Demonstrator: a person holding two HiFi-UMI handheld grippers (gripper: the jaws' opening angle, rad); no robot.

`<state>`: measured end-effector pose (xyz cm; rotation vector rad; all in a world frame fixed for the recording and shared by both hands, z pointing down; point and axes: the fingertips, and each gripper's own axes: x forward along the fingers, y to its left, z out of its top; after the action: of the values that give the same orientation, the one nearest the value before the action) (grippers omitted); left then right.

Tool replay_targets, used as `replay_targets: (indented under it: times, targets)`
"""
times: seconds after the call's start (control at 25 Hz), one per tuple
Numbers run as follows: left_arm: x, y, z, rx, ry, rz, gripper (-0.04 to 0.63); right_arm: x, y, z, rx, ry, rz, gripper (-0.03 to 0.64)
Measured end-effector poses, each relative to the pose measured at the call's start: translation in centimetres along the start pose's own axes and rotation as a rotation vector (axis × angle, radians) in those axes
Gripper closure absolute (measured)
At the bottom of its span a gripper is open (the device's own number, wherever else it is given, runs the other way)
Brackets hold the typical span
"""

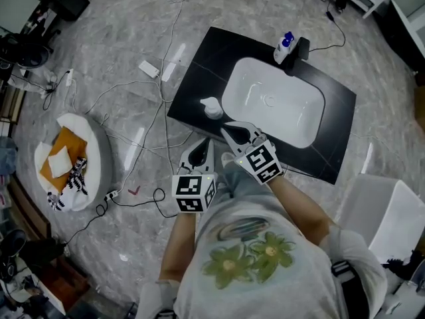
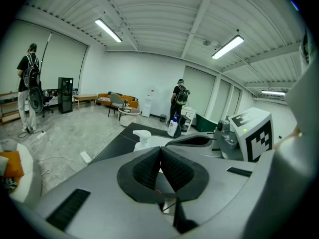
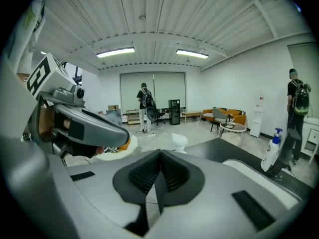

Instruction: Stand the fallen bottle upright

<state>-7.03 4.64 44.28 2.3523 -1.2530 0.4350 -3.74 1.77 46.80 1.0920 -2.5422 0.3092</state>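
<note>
Standing on its base, the bottle looks finished with

Judging by how things lie, the righting step appears done. The white pump bottle (image 1: 211, 107) sits upright on the black countertop (image 1: 199, 65), just beside the left rim of the white sink (image 1: 272, 102), with its pump head uppermost. Nothing on the counter lies on its side.

The left gripper (image 2: 160, 152) has its ribbed pads pressed together with nothing between them. The right gripper (image 3: 160, 156) is likewise clenched on nothing. Both hang short of the counter's near edge, close to the person's body and apart from the bottle. The right one reaches nearer to it.

If anything remains, it is probably only a check that the bottle stands steady. A further nudge would call for opening one pair of jaws first and approaching the bottle's body from the side, below the pump. A knock on the pump head could tip it again.

Counted: two bottles, the pump bottle and a blue-topped bottle (image 1: 285, 46) upright beside the dark faucet (image 1: 300, 48) at the sink's far side. One sink, one countertop, two grippers.
</note>
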Motion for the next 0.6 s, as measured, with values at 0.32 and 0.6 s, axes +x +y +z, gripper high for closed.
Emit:
replay_targets:
  times: [0.32, 0.6]
  targets:
    - [-0.8, -1.8, 0.5, 0.007, -0.047, -0.008, 0.577, -3.3, 1.8, 1.7, 0.001, -0.045, 0.025, 0.575]
    - [-1.8, -3.2, 0.4, 0.005, -0.078, -0.024, 0.577, -5.7, 3.0, 2.1, 0.010, -0.070, 0.032, 0.575]
